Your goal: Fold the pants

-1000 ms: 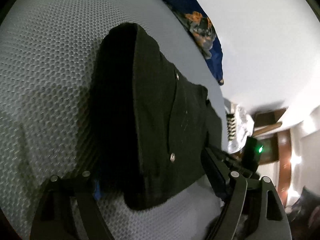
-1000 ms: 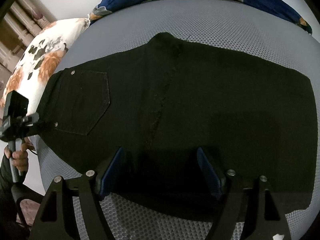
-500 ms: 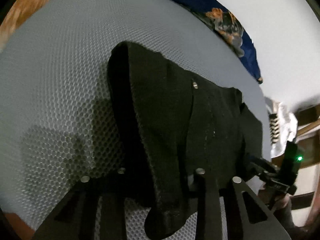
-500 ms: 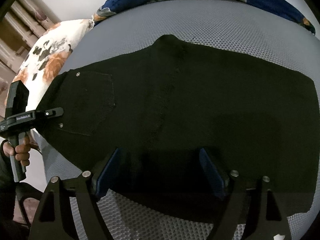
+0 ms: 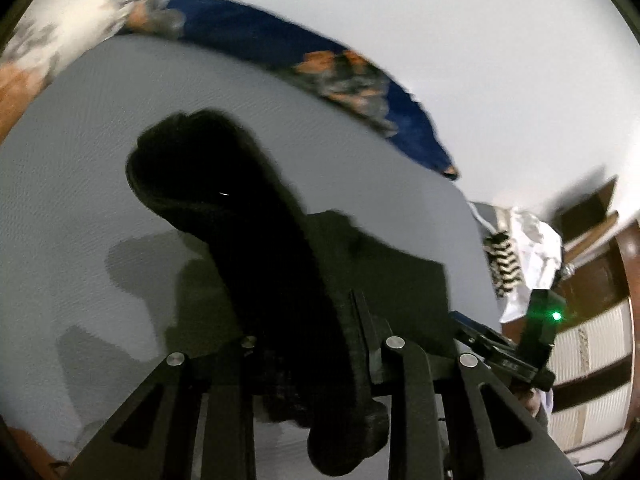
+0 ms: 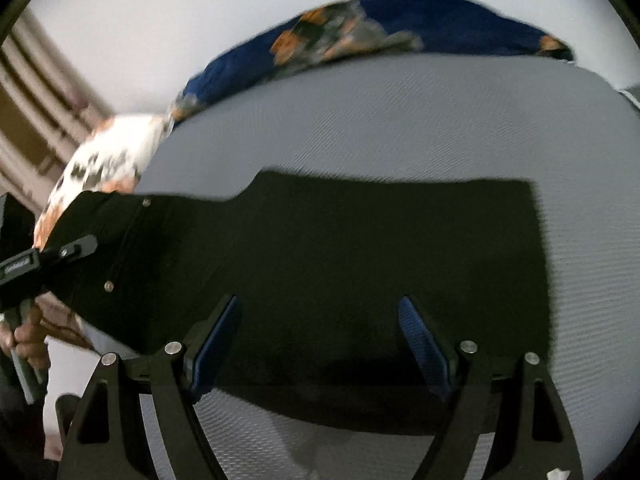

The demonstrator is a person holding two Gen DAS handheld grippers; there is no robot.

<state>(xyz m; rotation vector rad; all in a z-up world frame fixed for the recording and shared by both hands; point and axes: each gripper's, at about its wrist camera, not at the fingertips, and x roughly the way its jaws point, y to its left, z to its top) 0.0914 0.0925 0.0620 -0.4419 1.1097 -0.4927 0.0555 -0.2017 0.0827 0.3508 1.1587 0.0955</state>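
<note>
The black denim pants [image 6: 340, 280] lie spread across a grey honeycomb-textured mattress [image 6: 440, 120], their length running side to side in the right wrist view, the waist end with a riveted back pocket toward the mattress's left edge and the leg end squared off toward the right. The waist corner is raised off the surface: in the left wrist view the pants [image 5: 248, 248] rise as a dark bunched ridge from the mattress [image 5: 80, 168] up into the left gripper [image 5: 316, 356]. That gripper's jaws have just been closing and now stand nearly together, clamped on the gathered fabric, a fold of which hangs below them. In the right wrist view the left gripper [image 6: 68, 250] shows at the pants' left end, a hand [image 6: 28, 336] around its handle.

The right gripper [image 6: 320, 336] hangs over the near long edge of the pants with its blue-padded fingers [image 6: 216, 336] wide apart and nothing pressed between them.

Along the mattress's far edge lies a navy blanket with orange flowers [image 6: 400, 28]. At the far left corner sits a white pillow with orange and dark flowers [image 6: 108, 160].
</note>
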